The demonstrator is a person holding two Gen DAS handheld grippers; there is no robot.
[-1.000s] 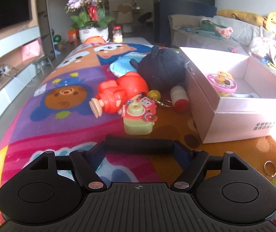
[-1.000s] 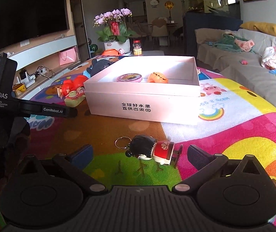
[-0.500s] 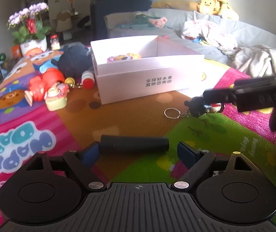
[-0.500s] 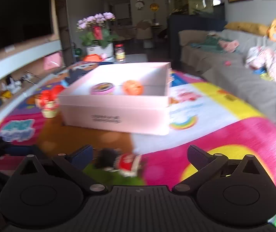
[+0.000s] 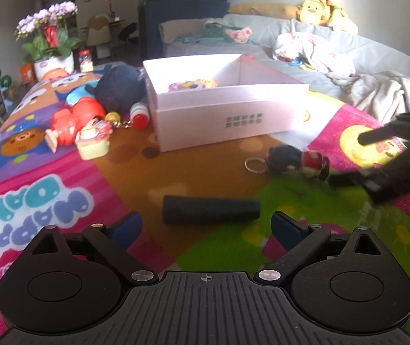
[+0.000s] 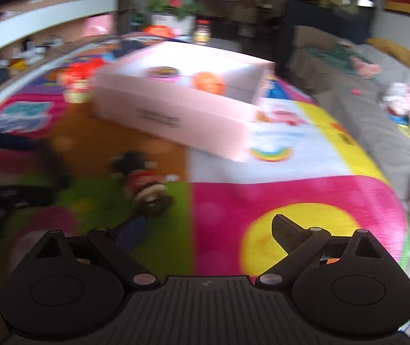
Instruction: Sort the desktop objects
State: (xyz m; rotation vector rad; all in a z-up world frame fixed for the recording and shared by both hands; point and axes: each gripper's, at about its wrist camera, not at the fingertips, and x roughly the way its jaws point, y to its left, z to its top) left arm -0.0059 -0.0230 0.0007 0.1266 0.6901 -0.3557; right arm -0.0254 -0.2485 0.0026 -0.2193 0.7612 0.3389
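Observation:
A black cylinder (image 5: 210, 210) lies on the colourful mat just ahead of my left gripper (image 5: 206, 225), whose jaws stand open and apart from it. A doll keychain with a black head and red body (image 5: 294, 162) lies on the mat to the right; it also shows, blurred, in the right wrist view (image 6: 143, 179). My right gripper (image 6: 205, 230) is open and empty, right of the keychain. An open pink box (image 5: 228, 106) (image 6: 181, 109) holds a round pink toy (image 6: 163, 72) and an orange toy (image 6: 207, 82).
Left of the box lie a red doll (image 5: 72, 120), a small green toy camera (image 5: 92, 143), a red-capped bottle (image 5: 138, 113) and a dark plush (image 5: 118, 87). A grey sofa with clothes (image 5: 320, 54) runs along the right. A flower pot (image 5: 52, 63) stands at the far end.
The black cylinder has left my left gripper, whose jaws have opened wide; it now lies on the mat. My right gripper has swung right, past the keychain.

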